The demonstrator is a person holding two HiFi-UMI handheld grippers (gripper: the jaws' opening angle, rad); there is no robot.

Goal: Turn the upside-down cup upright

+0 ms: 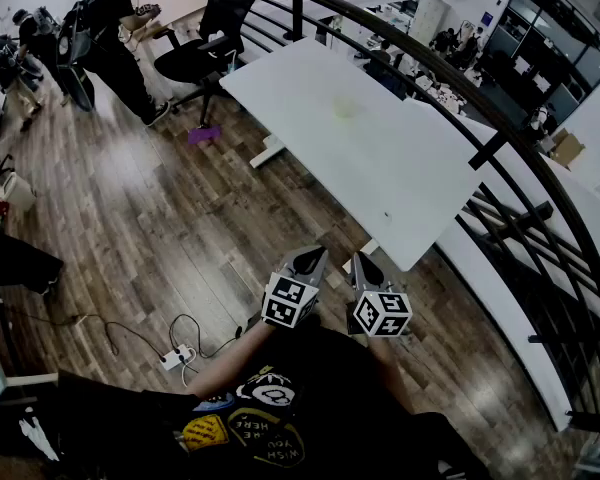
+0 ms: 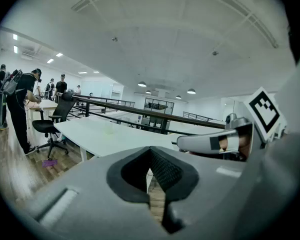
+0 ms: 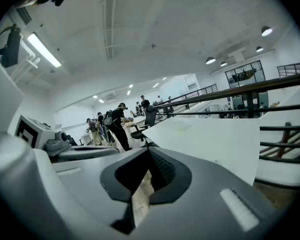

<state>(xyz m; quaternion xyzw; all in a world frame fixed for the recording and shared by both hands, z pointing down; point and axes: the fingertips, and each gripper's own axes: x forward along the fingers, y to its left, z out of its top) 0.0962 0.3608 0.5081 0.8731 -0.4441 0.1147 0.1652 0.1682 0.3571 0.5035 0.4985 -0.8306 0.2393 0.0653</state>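
Note:
A pale yellowish cup (image 1: 345, 108) stands near the middle of the long white table (image 1: 400, 178), too small and faint to tell which way up. It is a faint spot in the left gripper view (image 2: 108, 129) and the right gripper view (image 3: 180, 126). My left gripper (image 1: 310, 260) and right gripper (image 1: 365, 266) hang side by side over the wooden floor, short of the table's near end and far from the cup. Both are shut with nothing between the jaws (image 2: 150, 156) (image 3: 149, 159).
A black curved railing (image 1: 500, 138) runs along the table's right side. A black office chair (image 1: 205, 53) stands at the table's far left end, with people (image 1: 110, 38) near it. A purple object (image 1: 203, 135) and a power strip with cables (image 1: 177, 356) lie on the floor.

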